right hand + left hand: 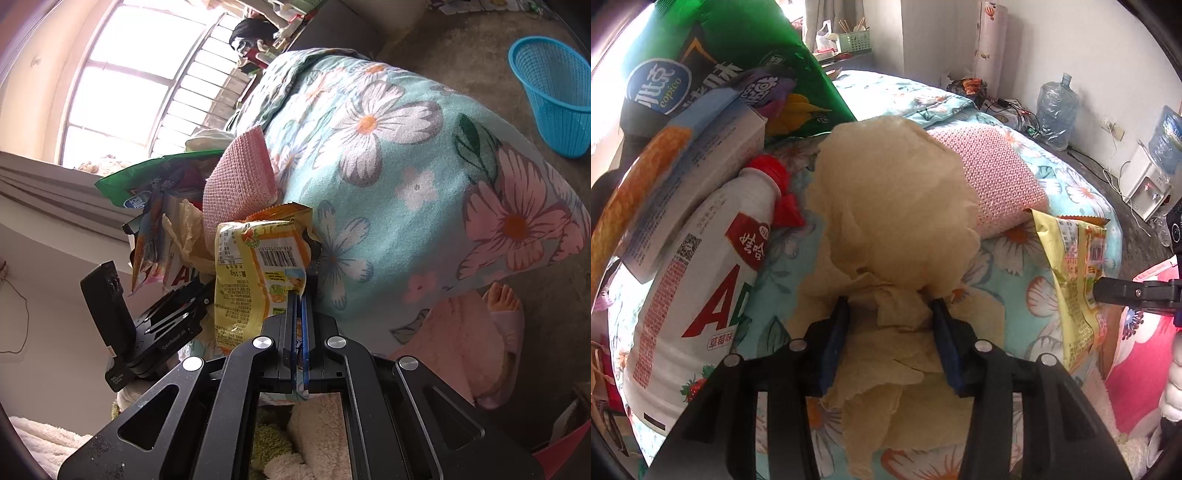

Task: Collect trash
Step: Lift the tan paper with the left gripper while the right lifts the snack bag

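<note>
Right now the floral bedspread [1071, 192] carries a pile w/ 1 green snack bag [746, 40], 1 white bottle [701, 266], 1 box [713, 147] and 1 pink mat [990, 177] crowding a crumpled paper wad [886, 206]. Left gripper [890, 314] angles down, jaws apart either side of the wad, not pinching. Right gripper [298, 295] is clenched on 1 yellow wrapper [255, 273]; 1 blue basket [554, 96] sits well apart on the floor.

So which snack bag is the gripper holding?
The yellow snack packet, pinched shut between the right gripper's fingers. The green chip bag just lies untouched on the flowery blanket.
</note>
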Demonstrator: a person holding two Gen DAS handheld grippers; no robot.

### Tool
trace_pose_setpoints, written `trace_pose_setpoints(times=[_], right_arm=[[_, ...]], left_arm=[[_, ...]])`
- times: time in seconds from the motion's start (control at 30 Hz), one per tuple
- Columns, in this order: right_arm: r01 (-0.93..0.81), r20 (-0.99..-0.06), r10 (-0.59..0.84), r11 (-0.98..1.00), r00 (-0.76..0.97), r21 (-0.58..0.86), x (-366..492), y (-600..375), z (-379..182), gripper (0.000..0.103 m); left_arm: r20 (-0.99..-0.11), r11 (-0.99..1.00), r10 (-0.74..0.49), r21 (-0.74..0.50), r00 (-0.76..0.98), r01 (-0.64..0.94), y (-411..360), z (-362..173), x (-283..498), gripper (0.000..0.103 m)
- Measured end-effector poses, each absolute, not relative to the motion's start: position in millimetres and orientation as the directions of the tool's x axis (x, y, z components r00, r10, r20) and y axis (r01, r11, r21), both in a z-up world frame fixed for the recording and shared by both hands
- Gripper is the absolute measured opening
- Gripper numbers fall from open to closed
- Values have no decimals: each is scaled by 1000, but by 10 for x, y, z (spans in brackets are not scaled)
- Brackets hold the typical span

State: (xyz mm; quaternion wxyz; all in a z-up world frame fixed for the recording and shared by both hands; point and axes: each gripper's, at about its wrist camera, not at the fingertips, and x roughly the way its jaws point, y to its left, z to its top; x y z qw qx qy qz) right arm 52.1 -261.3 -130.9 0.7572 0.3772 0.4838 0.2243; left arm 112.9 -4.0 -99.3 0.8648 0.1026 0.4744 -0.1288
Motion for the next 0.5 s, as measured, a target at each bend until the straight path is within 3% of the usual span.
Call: trace_pose_setpoints(times=[0.17,0.33,0.5], right_arm=[[31,-542,721,589,433,808,501,-2675,-1328,6],[34,-462,768,500,443,865,488,-2744,-1357,28],[32,-473,755,517,454,855,474,-2691,-1325,30]], left_arm=[[-834,958,-137,27,535,287,33,-959,1105,14],[-778,962,-171,0,604,273,142,-759,920,8],[-694,947,-264,-55,670,316,244,-480,640,8]])
